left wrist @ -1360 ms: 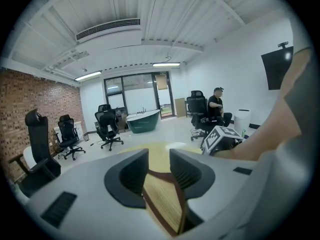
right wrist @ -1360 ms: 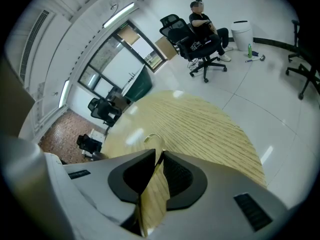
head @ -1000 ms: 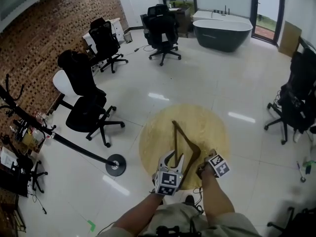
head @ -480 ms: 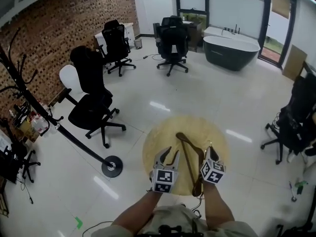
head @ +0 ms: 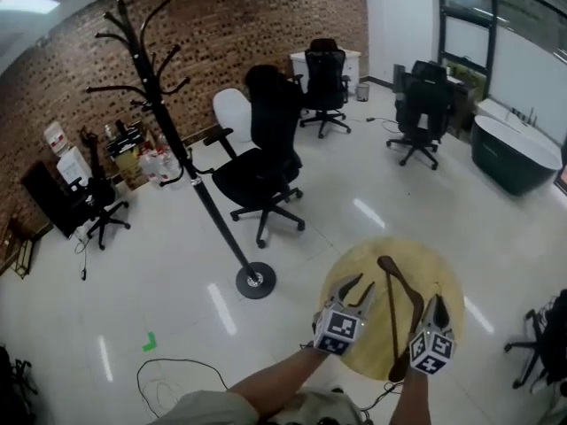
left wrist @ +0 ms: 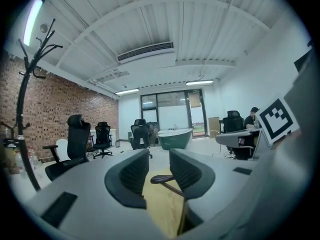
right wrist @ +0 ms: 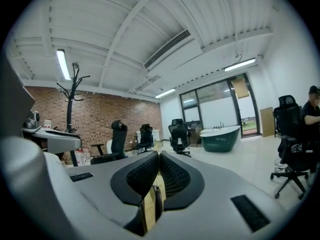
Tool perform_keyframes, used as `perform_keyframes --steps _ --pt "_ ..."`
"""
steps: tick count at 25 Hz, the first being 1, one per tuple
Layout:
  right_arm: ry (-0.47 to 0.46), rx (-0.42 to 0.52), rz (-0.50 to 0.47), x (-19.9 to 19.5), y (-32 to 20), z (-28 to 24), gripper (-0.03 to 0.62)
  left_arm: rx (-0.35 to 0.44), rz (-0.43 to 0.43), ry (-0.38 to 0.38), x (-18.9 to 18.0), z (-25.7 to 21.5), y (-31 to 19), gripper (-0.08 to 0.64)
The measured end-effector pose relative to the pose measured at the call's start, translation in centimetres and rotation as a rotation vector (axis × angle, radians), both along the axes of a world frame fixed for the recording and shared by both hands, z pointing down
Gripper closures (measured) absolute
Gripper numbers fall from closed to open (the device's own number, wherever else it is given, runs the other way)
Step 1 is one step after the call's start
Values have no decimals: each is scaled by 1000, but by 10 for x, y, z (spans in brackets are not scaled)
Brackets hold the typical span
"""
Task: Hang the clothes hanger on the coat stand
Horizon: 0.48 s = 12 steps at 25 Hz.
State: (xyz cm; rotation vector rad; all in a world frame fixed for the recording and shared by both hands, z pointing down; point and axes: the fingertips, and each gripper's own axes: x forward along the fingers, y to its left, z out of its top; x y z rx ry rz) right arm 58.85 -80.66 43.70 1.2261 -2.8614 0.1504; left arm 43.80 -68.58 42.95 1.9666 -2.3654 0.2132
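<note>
**Q:** How did the jaws nearest you stand?

**A:** My right gripper had its jaws pressed together on the clothes hanger. A thin dark strip of it showed low between the pads. The rest of the hanger ran forward along the left side of those jaws, with its hook ahead of their tips.

**Q:** And the other pair?

**A:** My left gripper had its jaws apart, with nothing between the pads. The hanger's hook showed just beyond the gap, toward the right-hand jaw. So the hanger lay between my two pairs of jaws, held only by the right.

**Q:** What lay below them?

**A:** A round wooden table lay beneath both pairs and reached a little ahead of them.

**Q:** And farther out?

**A:** The black coat stand stood ahead and to the left of my left jaws, well apart from them, with its round base on the white floor. A black office chair stood ahead of both pairs, beyond the table. The brick wall lay farthest off, behind stand and chair.
</note>
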Motion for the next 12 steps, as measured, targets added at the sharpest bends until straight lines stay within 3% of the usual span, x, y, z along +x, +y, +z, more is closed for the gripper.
perform_keyframes --steps 8,12 --pt "-26 69 -239 -141 77 -29 592 66 -220 2 -144 -12 101 442" --pt "-25 88 -338 -227 159 -38 592 79 -305 11 -229 -15 196 442"
